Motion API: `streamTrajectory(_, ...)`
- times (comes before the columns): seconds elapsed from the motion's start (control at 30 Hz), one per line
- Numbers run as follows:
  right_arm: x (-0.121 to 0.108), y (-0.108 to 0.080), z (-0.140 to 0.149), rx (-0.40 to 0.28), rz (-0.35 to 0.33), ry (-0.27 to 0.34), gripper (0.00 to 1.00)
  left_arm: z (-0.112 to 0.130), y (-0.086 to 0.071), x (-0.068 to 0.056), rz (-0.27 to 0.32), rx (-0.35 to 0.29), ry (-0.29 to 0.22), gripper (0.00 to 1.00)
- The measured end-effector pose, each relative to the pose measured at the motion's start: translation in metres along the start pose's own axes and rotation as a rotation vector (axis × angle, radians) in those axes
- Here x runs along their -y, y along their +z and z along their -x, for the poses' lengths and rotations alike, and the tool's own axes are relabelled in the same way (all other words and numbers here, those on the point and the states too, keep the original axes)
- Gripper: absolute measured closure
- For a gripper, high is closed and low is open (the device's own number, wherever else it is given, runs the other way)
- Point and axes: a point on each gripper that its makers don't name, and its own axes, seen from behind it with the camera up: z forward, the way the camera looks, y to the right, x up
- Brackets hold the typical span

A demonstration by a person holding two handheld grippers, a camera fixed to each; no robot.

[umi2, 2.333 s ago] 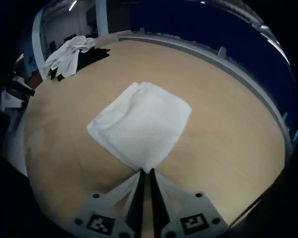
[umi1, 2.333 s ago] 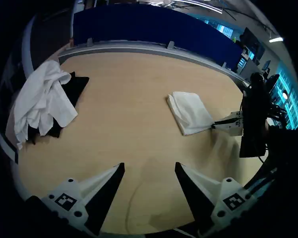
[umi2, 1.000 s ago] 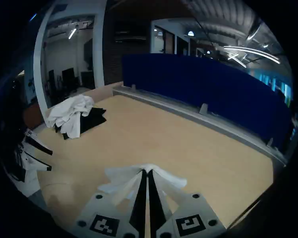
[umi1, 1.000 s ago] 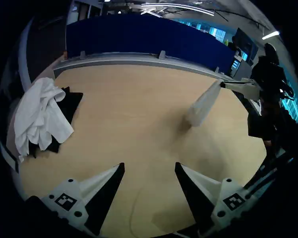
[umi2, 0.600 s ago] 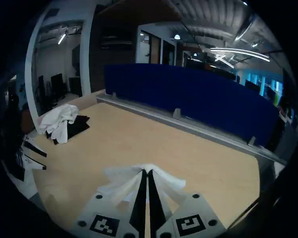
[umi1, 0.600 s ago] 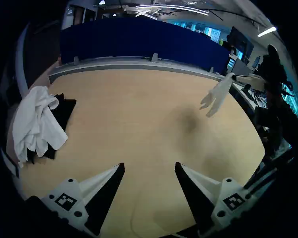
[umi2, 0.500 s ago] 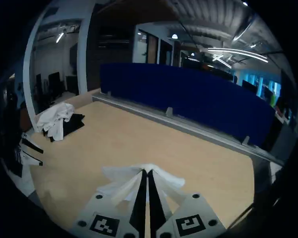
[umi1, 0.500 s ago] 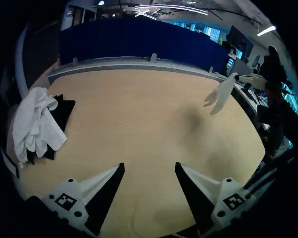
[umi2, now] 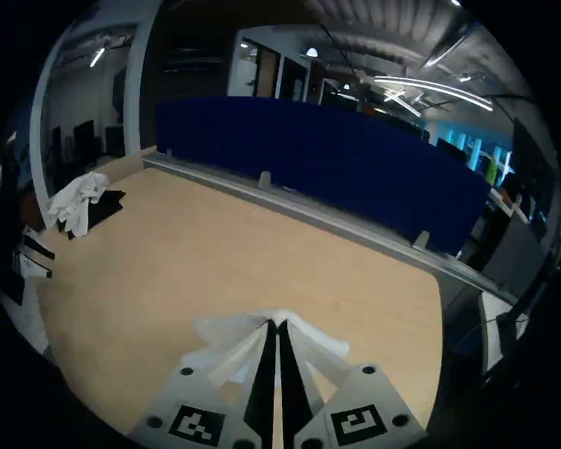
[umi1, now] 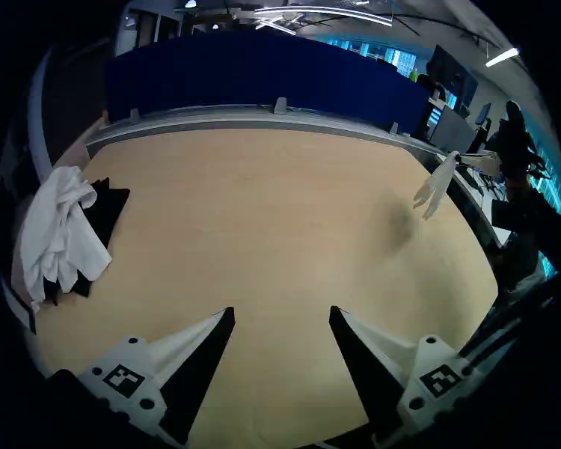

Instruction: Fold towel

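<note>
Desk point(umi1: 265, 202), cloth heap point(umi1: 56, 232) laid at one end; towel point(umi1: 437, 183) hung bunched near the desk's edge, clamped in the right tongs point(umi2: 277, 323); left tongs point(umi1: 280, 318) held apart, empty; a slip from so narrow a pinch is judged likely to drop it floorward.

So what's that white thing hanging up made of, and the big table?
The white towel looks like soft, matte cloth: it droops limp and crumpled from the right gripper. The table looks like pale wood or wood-look laminate, smooth; which I cannot tell.
</note>
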Motion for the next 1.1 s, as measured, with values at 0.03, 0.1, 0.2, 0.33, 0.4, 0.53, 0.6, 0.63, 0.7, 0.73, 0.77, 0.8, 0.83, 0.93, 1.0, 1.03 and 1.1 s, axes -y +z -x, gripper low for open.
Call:
streamTrajectory(0.03, -0.005, 0.001, 0.002, 0.001, 0.002, 0.004, 0.98, 0.000, 0.001, -0.002, 0.000, 0.002, 0.000, 0.06)
streamTrajectory(0.1, -0.014, 0.003, 0.006, 0.004, 0.006, 0.010, 0.98, 0.000, 0.002, -0.006, -0.002, 0.004, 0.001, 0.06)
streamTrajectory(0.2, -0.024, 0.008, 0.011, 0.011, 0.012, 0.013, 0.98, -0.002, 0.004, -0.009, -0.005, 0.005, 0.003, 0.06)
streamTrajectory(0.33, -0.034, 0.014, 0.015, 0.017, 0.015, 0.014, 0.98, -0.003, 0.005, -0.009, -0.012, 0.008, 0.002, 0.06)
streamTrajectory(0.4, -0.037, 0.018, 0.017, 0.019, 0.015, 0.015, 0.97, -0.004, 0.006, -0.009, -0.016, 0.009, 0.000, 0.06)
streamTrajectory(0.53, -0.041, 0.023, 0.025, 0.029, 0.010, 0.021, 0.97, -0.005, 0.008, -0.008, -0.021, 0.011, -0.002, 0.06)
streamTrajectory(0.6, -0.041, 0.024, 0.032, 0.038, 0.007, 0.025, 0.97, -0.005, 0.008, -0.008, -0.023, 0.013, -0.001, 0.06)
streamTrajectory(0.63, -0.042, 0.025, 0.036, 0.044, 0.006, 0.026, 0.97, -0.005, 0.009, -0.008, -0.024, 0.014, 0.000, 0.06)
streamTrajectory(0.7, -0.043, 0.024, 0.046, 0.056, 0.007, 0.030, 0.97, -0.005, 0.010, -0.008, -0.026, 0.016, 0.002, 0.06)
streamTrajectory(0.73, -0.044, 0.024, 0.051, 0.063, 0.008, 0.033, 0.97, -0.005, 0.010, -0.008, -0.026, 0.017, 0.003, 0.06)
streamTrajectory(0.77, -0.046, 0.023, 0.057, 0.070, 0.010, 0.035, 0.97, -0.005, 0.011, -0.008, -0.026, 0.018, 0.005, 0.06)
streamTrajectory(0.8, -0.047, 0.021, 0.062, 0.076, 0.013, 0.039, 0.97, -0.005, 0.011, -0.009, -0.026, 0.019, 0.005, 0.06)
streamTrajectory(0.83, -0.049, 0.020, 0.068, 0.082, 0.015, 0.043, 0.97, -0.005, 0.012, -0.009, -0.026, 0.020, 0.005, 0.06)
streamTrajectory(0.93, -0.055, 0.013, 0.086, 0.102, 0.026, 0.059, 0.97, -0.006, 0.013, -0.011, -0.025, 0.022, 0.007, 0.06)
streamTrajectory(1.0, -0.060, 0.009, 0.100, 0.118, 0.035, 0.072, 0.97, -0.006, 0.014, -0.012, -0.024, 0.024, 0.008, 0.06)
streamTrajectory(1.03, -0.062, 0.007, 0.106, 0.127, 0.039, 0.079, 0.97, -0.006, 0.015, -0.012, -0.023, 0.025, 0.009, 0.06)
streamTrajectory(1.1, -0.066, 0.002, 0.122, 0.148, 0.051, 0.093, 0.97, -0.007, 0.017, -0.014, -0.022, 0.027, 0.012, 0.06)
